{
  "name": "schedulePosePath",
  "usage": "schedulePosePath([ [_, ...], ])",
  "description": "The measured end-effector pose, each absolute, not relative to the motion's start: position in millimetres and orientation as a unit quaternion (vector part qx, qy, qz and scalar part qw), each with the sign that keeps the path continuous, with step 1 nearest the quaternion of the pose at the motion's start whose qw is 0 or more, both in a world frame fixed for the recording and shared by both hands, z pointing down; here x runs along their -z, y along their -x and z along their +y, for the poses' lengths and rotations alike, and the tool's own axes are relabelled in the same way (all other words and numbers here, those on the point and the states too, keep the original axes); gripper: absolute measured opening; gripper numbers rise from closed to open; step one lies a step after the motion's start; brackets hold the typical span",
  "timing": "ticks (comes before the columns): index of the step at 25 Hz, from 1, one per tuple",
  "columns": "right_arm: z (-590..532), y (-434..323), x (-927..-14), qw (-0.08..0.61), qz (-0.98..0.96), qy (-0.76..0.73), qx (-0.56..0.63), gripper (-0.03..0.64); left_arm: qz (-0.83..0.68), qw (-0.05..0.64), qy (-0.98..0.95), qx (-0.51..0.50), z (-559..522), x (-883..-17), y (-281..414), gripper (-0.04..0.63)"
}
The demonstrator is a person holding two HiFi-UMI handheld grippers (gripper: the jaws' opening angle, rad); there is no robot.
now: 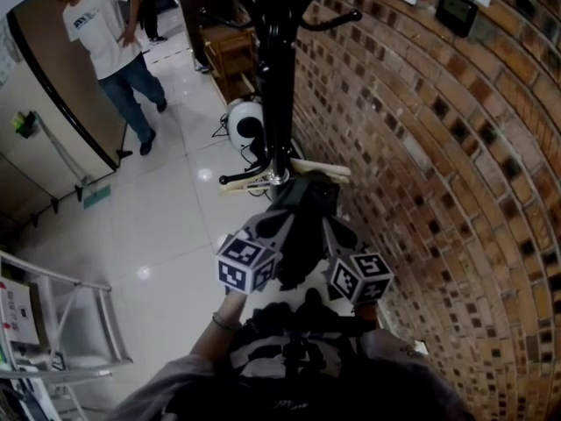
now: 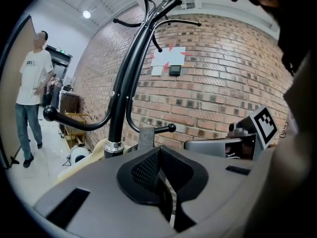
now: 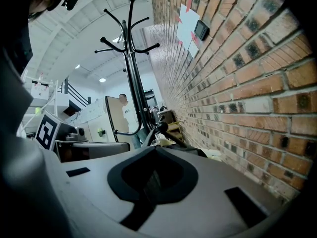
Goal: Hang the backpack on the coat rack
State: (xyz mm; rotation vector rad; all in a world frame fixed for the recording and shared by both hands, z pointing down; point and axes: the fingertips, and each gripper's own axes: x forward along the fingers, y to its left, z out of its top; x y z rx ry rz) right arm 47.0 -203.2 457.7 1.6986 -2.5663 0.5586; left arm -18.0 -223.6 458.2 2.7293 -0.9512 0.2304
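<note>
Both grippers are held side by side. The left gripper (image 2: 162, 175) and the right gripper (image 3: 152, 177) each have their jaws pressed together, with nothing visible between them. Just beyond the tips, the dark backpack (image 1: 314, 196) sits against the black coat rack (image 1: 276, 77); whether it hangs from a hook cannot be told. A curved brick wall (image 1: 438, 191) stands beside it. Glossy white floor tiles (image 1: 166, 226) stretch past a round white appliance (image 1: 245, 121) to a person (image 1: 110, 33) in jeans

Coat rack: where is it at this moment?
In the head view the coat rack runs down the top centre, just left of the brick wall; a person stands farther off at upper left.
</note>
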Motion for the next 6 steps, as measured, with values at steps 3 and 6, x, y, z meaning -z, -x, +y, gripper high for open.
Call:
schedulePosePath([
  [3, -203.4, -46.2, -457.8, 0.008, -0.821, -0.542, -0.178, 0.006, -0.325, 0.122, -0.935, -0.079, -223.8, -458.0, 18.0, 0.000],
  [6, -203.4, -46.0, -458.1, 0.007, -0.822, -0.541, -0.179, 0.006, -0.323, 0.124, -0.935, -0.079, -223.4, -458.3, 17.8, 0.000],
])
